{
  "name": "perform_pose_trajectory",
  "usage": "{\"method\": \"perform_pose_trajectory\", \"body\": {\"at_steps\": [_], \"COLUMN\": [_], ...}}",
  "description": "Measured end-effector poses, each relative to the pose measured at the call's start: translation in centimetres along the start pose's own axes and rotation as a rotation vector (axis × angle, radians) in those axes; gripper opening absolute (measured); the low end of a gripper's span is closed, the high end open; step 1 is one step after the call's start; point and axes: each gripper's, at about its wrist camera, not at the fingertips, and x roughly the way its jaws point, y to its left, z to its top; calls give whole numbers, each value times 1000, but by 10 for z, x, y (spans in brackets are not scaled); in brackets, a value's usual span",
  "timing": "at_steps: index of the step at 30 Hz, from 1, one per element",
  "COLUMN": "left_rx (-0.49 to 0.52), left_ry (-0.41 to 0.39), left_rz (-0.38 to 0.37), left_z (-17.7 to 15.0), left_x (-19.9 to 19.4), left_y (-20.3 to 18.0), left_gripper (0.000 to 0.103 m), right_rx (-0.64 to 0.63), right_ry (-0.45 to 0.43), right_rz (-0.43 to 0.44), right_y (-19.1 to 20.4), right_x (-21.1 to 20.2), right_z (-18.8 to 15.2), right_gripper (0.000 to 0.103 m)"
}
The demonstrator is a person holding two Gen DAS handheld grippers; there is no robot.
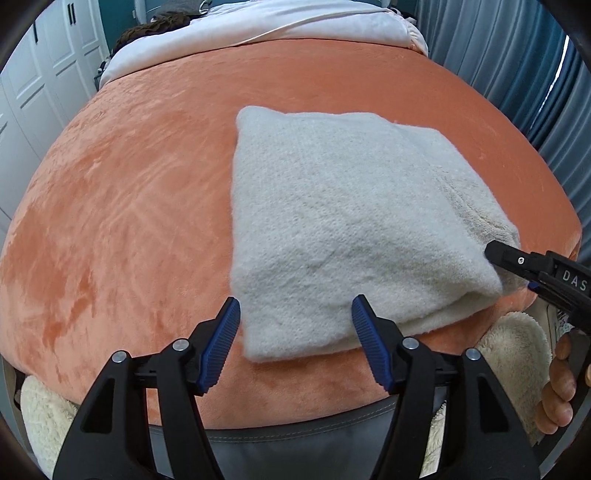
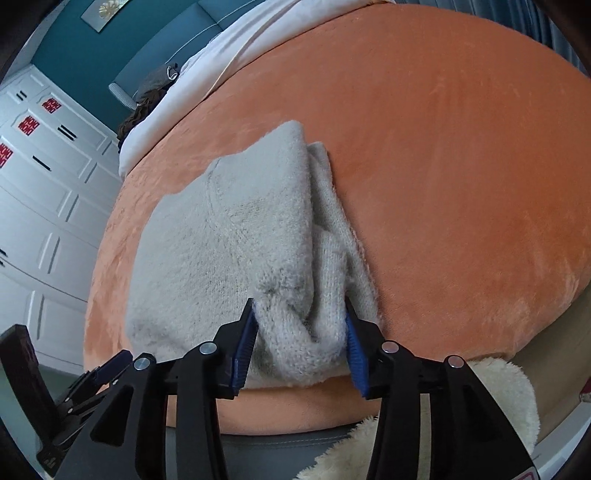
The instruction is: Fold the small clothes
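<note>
A folded off-white fuzzy knit garment (image 1: pixel 343 221) lies on the orange plush bed cover (image 1: pixel 129 206). My left gripper (image 1: pixel 295 317) is open, its blue pads either side of the garment's near left corner, not pinching it. My right gripper (image 2: pixel 299 325) has its jaws wide apart around the bunched right end of the garment (image 2: pixel 229 243), the cloth bulging between the pads without being squeezed. In the left wrist view the right gripper (image 1: pixel 517 266) shows at the garment's right edge.
A white duvet (image 1: pixel 258 33) lies at the bed's far end. White wardrobe doors (image 2: pixel 44 206) stand on the left, grey-blue curtains (image 1: pixel 517 74) on the right. A cream fleece sleeve (image 2: pixel 480 406) and the bed's grey front edge (image 1: pixel 295 443) are close below the grippers.
</note>
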Motion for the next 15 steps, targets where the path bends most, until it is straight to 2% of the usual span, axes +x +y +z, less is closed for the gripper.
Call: {"method": "perform_pose_trajectory", "body": {"at_steps": [3,4,5,7,10,12,15], "left_rx": [-32,-45,-61,-105,-197,-272,-374], "left_ry": [-17,-21,-26,-38,-56,-72,-93], "left_rz": [-16,-14,-13,-3,38,80,155], "left_z": [-4,-6,-9,-16,-29,-40,-57], "left_x": [-10,-13,-17,-26,-42,-55,-76], "left_y": [19,26,36,61,106,140,186], "left_gripper": [65,66,66,66,66,66,66], "right_rx": [57,62,65,40,-81,-208,-367], "right_ry": [40,46,53,30,1,-1,59], "right_rz": [29,27,40,76,161,211,315], "right_y": [-3,-3,1,25,93,158,252], "right_x": [9,9,8,-2,-17,-18,4], "right_z": [0,0,2,7,12,9,-7], "right_gripper": [42,25,20,18,17,17,16]}}
